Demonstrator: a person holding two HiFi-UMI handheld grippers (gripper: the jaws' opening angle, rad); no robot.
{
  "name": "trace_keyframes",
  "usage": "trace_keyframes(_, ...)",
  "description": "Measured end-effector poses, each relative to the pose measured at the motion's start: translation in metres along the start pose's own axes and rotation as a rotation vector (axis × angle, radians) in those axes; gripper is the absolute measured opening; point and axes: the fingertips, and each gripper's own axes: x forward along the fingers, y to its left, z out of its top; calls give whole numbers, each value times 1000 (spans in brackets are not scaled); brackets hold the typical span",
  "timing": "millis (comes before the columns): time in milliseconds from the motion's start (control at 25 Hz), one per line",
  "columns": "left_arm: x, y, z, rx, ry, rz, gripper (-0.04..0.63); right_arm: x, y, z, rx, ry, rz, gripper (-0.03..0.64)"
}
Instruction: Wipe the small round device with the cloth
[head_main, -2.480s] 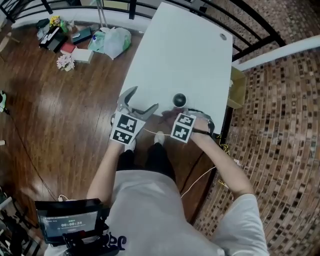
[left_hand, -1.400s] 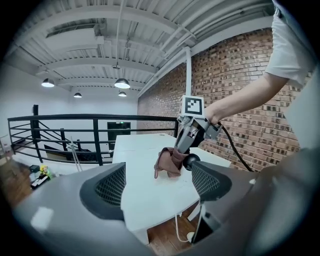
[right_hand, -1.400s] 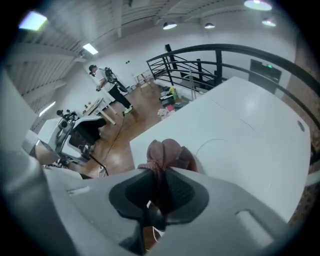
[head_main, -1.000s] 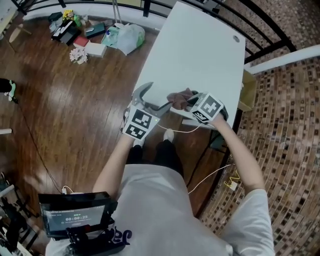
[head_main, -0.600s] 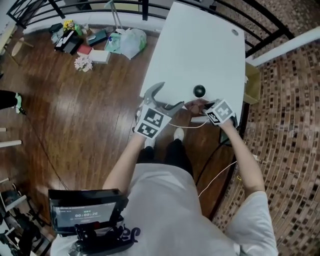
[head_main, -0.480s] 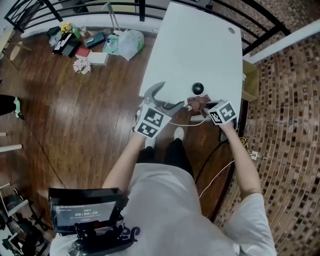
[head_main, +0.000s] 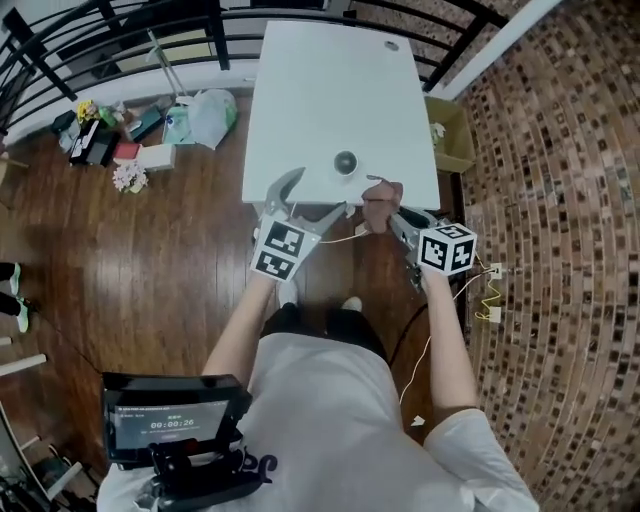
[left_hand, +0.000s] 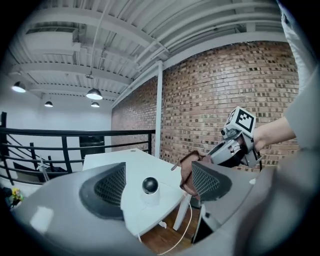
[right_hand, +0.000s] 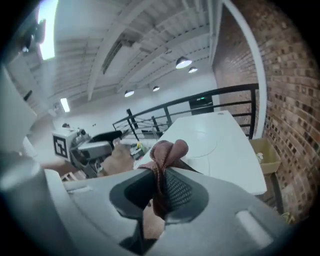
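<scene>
The small round device (head_main: 345, 162), a dark ball on a white base, stands near the front edge of the white table (head_main: 330, 80). In the left gripper view the device (left_hand: 149, 186) shows between my left gripper's wide jaws. My left gripper (head_main: 308, 198) is open, just front-left of the device and not touching it. My right gripper (head_main: 385, 214) is shut on a bunched reddish-brown cloth (head_main: 378, 198), held off the device to its front right, by the table's front edge. The cloth (right_hand: 167, 152) sticks up from the shut jaws.
A white cable (head_main: 340, 238) hangs off the table's front edge between the grippers. A cardboard box (head_main: 450, 135) stands right of the table. Bags and clutter (head_main: 190, 115) lie on the wood floor at left. A black railing (head_main: 120, 40) runs behind.
A second ago the cloth lay over the device; my right gripper has since drawn it back off, toward the front right. The left gripper stays open beside the device.
</scene>
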Motion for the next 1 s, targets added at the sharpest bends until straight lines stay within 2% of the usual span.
trace_keyframes(120,0,-22,14,22,-26,3,440,-37,9,12,81,-182,19,37)
trace_keyframes(240,-6,-56,23,44,-47,27,440,-80,18,13,94,-320,32,37)
trace_keyframes(360,-18,-85,29,66,-59,44,440,-115,32,8,86,-408,30,37)
trace_keyframes(480,-37,-115,31,56,-65,68,436,-143,52,-8,61,-434,21,37)
trace_keyframes(640,-76,-196,27,26,-83,116,420,-207,68,-60,40,-460,10,37)
trace_keyframes(760,-94,-246,29,29,-86,134,420,-242,74,-81,7,-479,-6,37)
trace_keyframes(880,-120,-268,36,43,-92,165,417,-258,100,-87,-41,-488,7,37)
trace_keyframes(1000,-146,-262,55,49,-141,224,411,-271,130,-72,-121,-522,15,37)
